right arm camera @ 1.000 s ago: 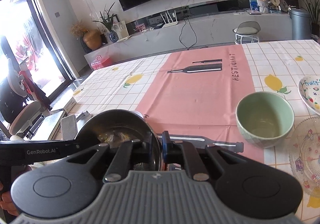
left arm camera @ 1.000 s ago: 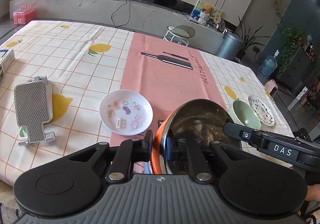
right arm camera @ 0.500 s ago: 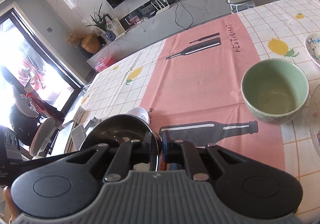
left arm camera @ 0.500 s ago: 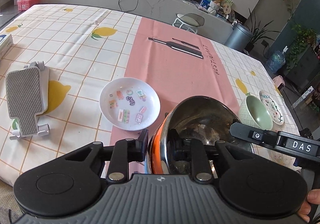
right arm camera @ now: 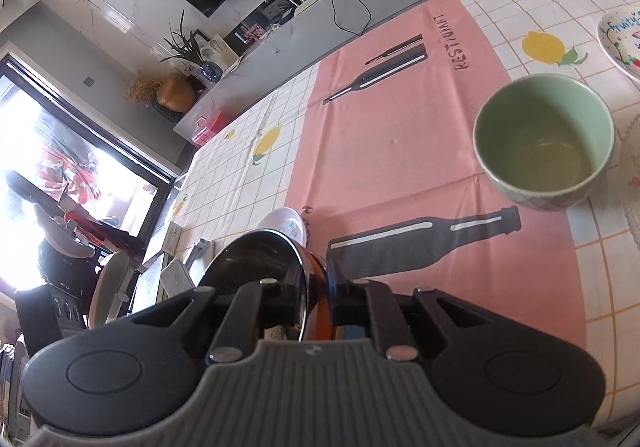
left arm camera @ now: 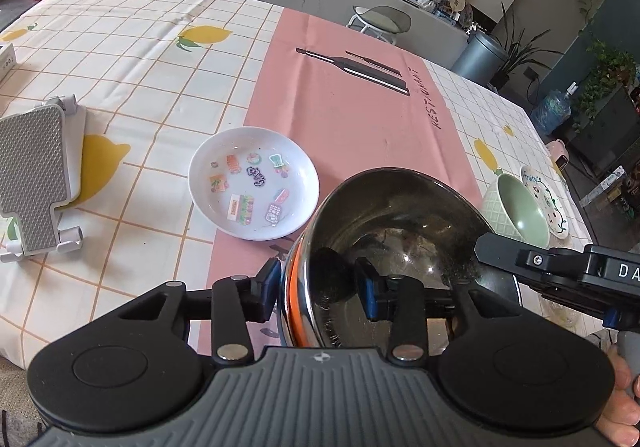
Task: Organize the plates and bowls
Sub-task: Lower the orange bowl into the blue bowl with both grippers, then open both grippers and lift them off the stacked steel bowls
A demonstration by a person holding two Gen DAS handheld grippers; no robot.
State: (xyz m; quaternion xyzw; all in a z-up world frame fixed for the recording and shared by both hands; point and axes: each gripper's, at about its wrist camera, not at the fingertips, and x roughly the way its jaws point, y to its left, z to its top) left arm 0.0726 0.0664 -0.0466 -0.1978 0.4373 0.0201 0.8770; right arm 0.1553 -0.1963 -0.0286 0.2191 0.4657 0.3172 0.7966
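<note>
The pink runner (right arm camera: 400,151) reads "RESTAURANT", and the patterned plate (right arm camera: 620,41) seems to say "Fruity".

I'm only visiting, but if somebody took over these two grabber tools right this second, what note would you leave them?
Left gripper: jaws have just been opening, pads now off the steel bowl rim between them.
Right gripper: shut on that bowl's opposite rim, alone holding it, tilted.
On the table: white sticker plate, green bowl, painted plate.
Done: nothing visibly stacked.
Left: set the steel bowl down, then group the bowls and plates.
</note>
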